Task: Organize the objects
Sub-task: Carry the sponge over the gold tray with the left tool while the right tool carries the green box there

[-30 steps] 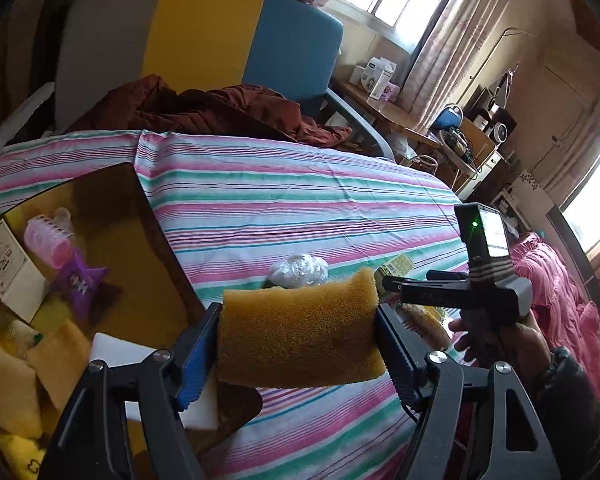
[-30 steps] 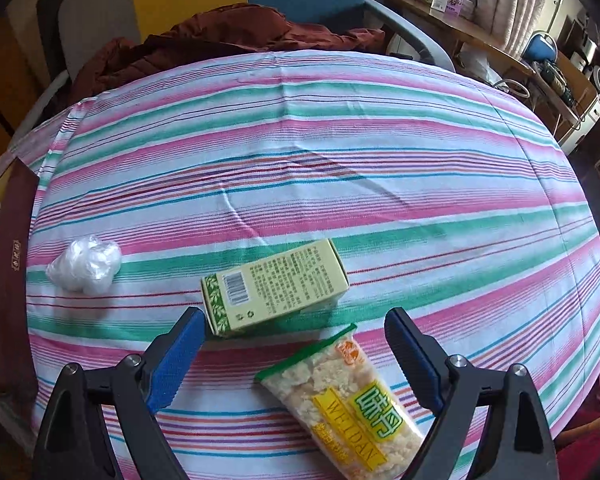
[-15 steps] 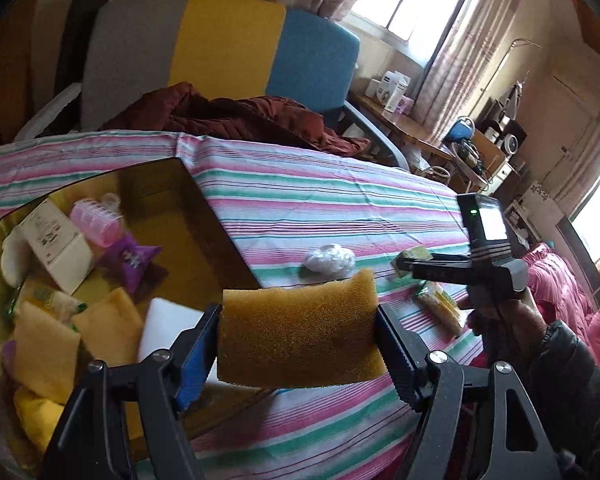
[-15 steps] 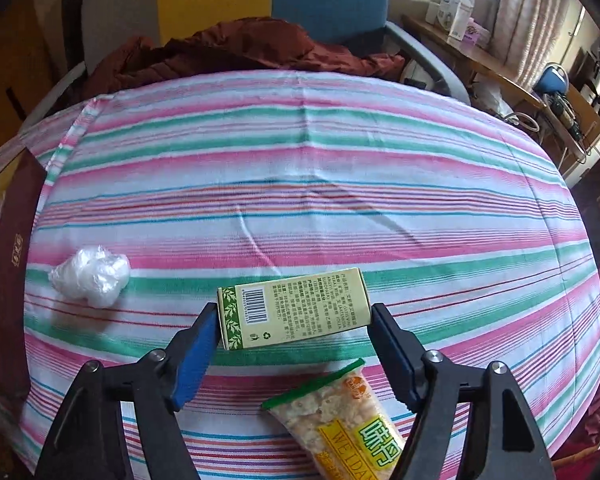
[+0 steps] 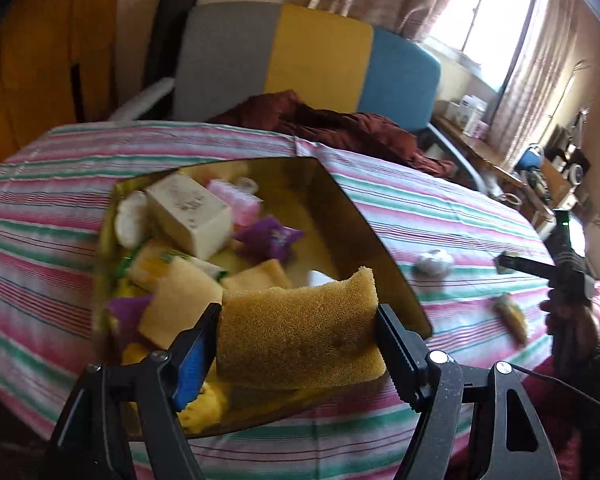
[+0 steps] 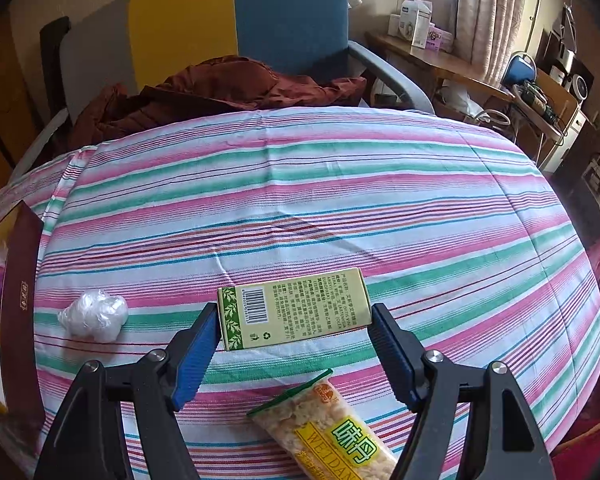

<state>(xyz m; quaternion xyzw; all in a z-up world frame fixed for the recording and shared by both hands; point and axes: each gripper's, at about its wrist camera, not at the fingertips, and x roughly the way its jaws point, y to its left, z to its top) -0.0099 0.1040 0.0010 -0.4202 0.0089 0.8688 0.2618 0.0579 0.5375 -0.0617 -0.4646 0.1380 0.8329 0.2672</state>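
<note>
A round table under a pink, green and white striped cloth (image 6: pixel 340 184) fills both wrist views, with a grey, yellow and blue chair back (image 5: pixel 300 60) behind it at the top of each frame. In the left wrist view a shallow gold-lined cardboard box (image 5: pixel 364 232) occupies the centre left; it already holds a cream carton, a pink hair roller, purple sachets and several yellow sponges, so it is judged to be the collecting place for the task. The left gripper (image 5: pixel 298 344) is clamped, at about half its spread, on a thick yellow-brown sponge block (image 5: pixel 300 332), held by its two ends over the box's near edge, apparently ready for release inside. In the right wrist view the right gripper (image 6: pixel 294 332) is closed endwise on a pale green printed carton with a barcode (image 6: pixel 296 308); the jaws have just been closing on it, and the carton appears lifted slightly clear of the cloth. Below it at lower centre lies a clear packet of rice crackers with a yellow label (image 6: pixel 324 428), and at left centre a crumpled ball of clear plastic film (image 6: pixel 94 314), both loose on the cloth and not yet boxed.
</note>
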